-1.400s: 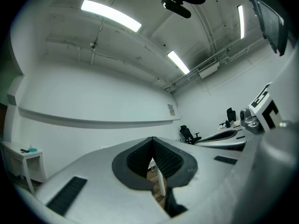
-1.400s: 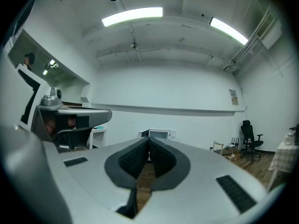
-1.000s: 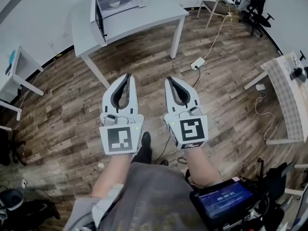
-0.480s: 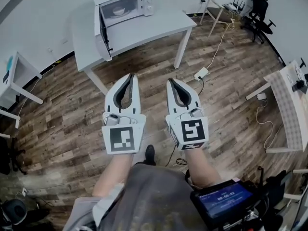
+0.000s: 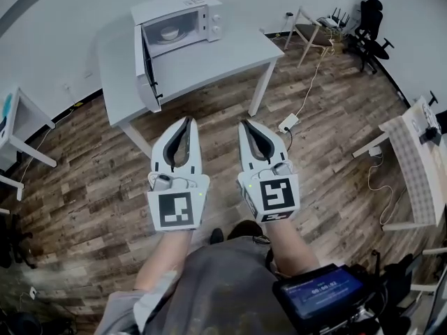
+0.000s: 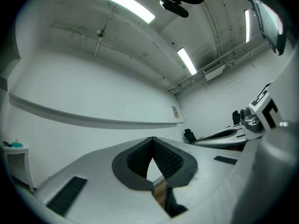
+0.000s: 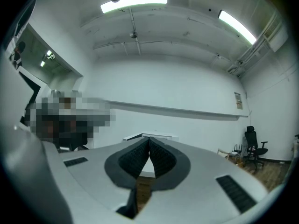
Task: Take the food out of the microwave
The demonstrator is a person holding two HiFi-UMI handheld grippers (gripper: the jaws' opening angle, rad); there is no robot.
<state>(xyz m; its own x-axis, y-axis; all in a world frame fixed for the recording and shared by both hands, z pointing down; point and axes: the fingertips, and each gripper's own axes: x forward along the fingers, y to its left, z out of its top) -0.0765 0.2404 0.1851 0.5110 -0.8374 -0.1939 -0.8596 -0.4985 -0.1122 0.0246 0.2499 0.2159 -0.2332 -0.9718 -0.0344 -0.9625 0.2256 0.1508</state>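
The left gripper and the right gripper were held side by side above the wooden floor, each with its jaws closed tip to tip and nothing between them, both pointing toward the white table ahead. On the far part of that table stood the microwave with its door swung open to the left. Inside the cavity sat a white dish, its contents too small to make out, well apart from both grippers and beyond the table's near edge.
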